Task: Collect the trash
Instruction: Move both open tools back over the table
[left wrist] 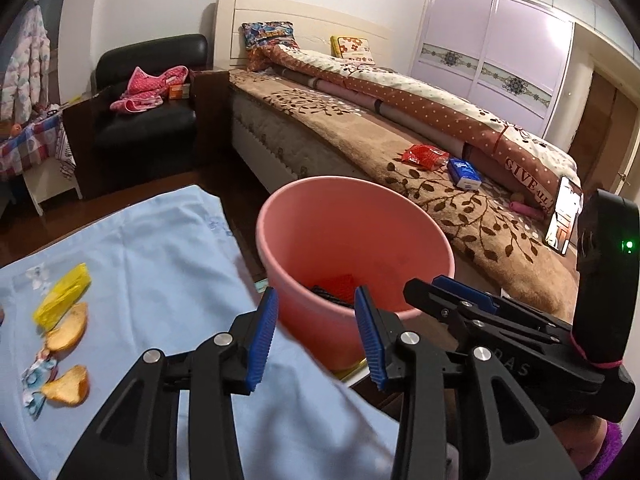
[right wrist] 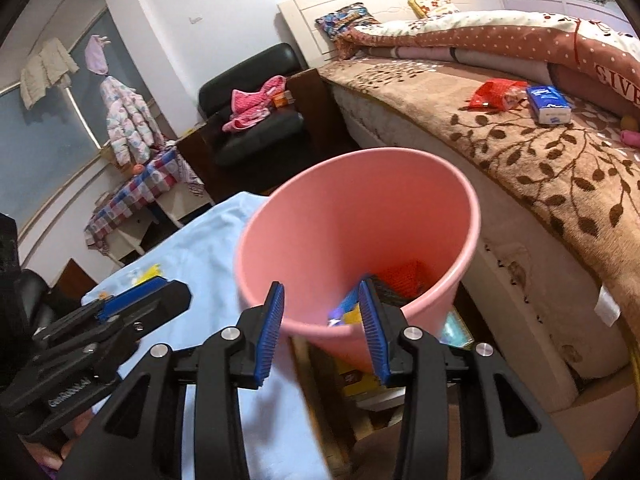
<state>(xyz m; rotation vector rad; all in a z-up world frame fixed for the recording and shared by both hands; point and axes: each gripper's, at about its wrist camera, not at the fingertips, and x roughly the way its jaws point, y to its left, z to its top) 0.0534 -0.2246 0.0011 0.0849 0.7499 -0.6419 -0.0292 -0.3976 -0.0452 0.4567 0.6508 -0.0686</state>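
Note:
A pink bin (left wrist: 356, 236) stands beside a table under a light blue cloth (left wrist: 152, 264); it also shows in the right wrist view (right wrist: 360, 224). Red and dark trash (left wrist: 336, 286) lies inside it, with a blue and yellow wrapper (right wrist: 344, 312). On the cloth lie a yellow wrapper (left wrist: 62, 298), two orange peels (left wrist: 68, 328) and a patterned candy wrapper (left wrist: 36, 384). My left gripper (left wrist: 316, 336) is open and empty at the bin's near rim. My right gripper (right wrist: 322, 332) is open and empty over the bin's near rim.
A bed (left wrist: 360, 136) with a brown leaf blanket runs behind the bin. A red packet (left wrist: 424, 156) and a blue tissue pack (left wrist: 464, 174) lie on it. A phone (left wrist: 564, 216) stands at its right. A black armchair (left wrist: 148, 96) with pink clothes is at the back.

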